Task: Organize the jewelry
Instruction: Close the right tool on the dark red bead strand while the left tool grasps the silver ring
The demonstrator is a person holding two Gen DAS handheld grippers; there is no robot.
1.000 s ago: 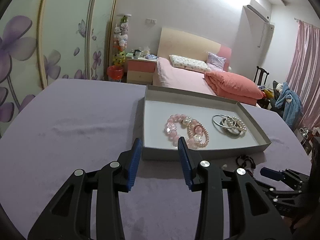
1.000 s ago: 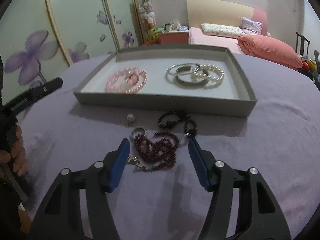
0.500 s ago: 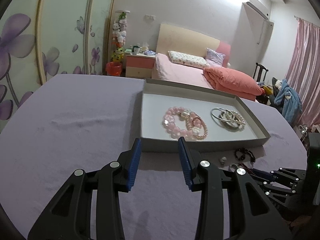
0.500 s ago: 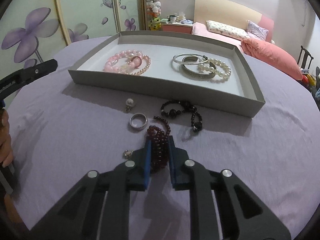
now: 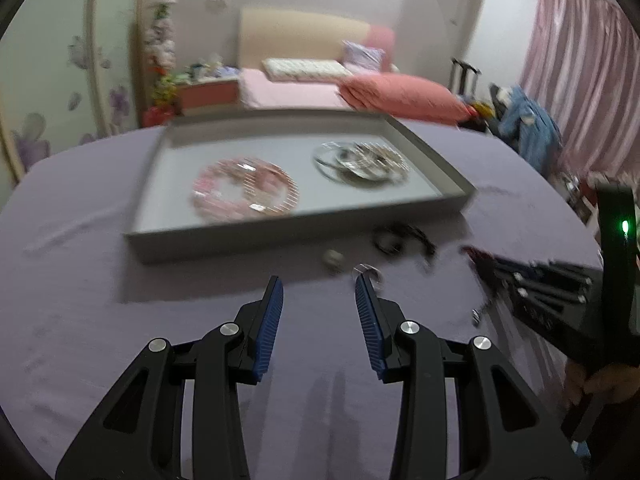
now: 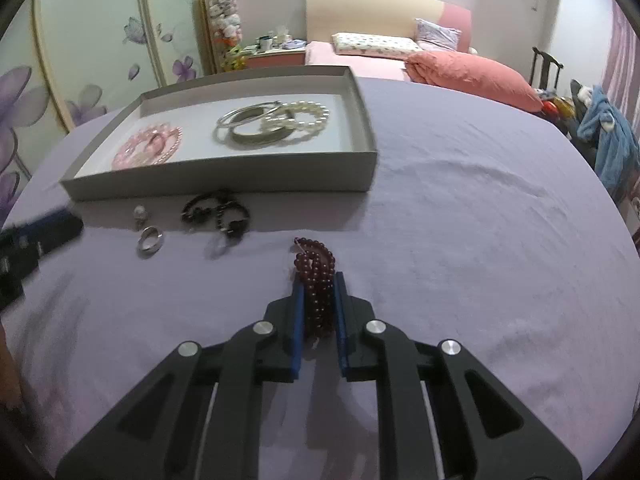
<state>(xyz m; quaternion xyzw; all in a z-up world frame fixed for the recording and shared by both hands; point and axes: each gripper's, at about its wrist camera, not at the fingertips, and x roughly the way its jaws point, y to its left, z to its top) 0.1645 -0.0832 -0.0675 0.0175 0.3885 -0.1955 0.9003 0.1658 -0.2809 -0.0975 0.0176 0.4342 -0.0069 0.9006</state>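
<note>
Pinching a dark red bead bracelet above purple cloth, right gripper, left gripper spread wide and empty, black bead bracelet, silver ring, pearl earring lying just before gray tray of bangles.

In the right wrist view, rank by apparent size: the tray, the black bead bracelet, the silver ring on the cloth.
1. tray, clearly largest.
2. black bead bracelet.
3. silver ring, smallest, though it lies slightly nearer the camera.

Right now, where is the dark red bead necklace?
In the right wrist view, the necklace is clamped in the right gripper, right of the ring, near the tray.
</note>
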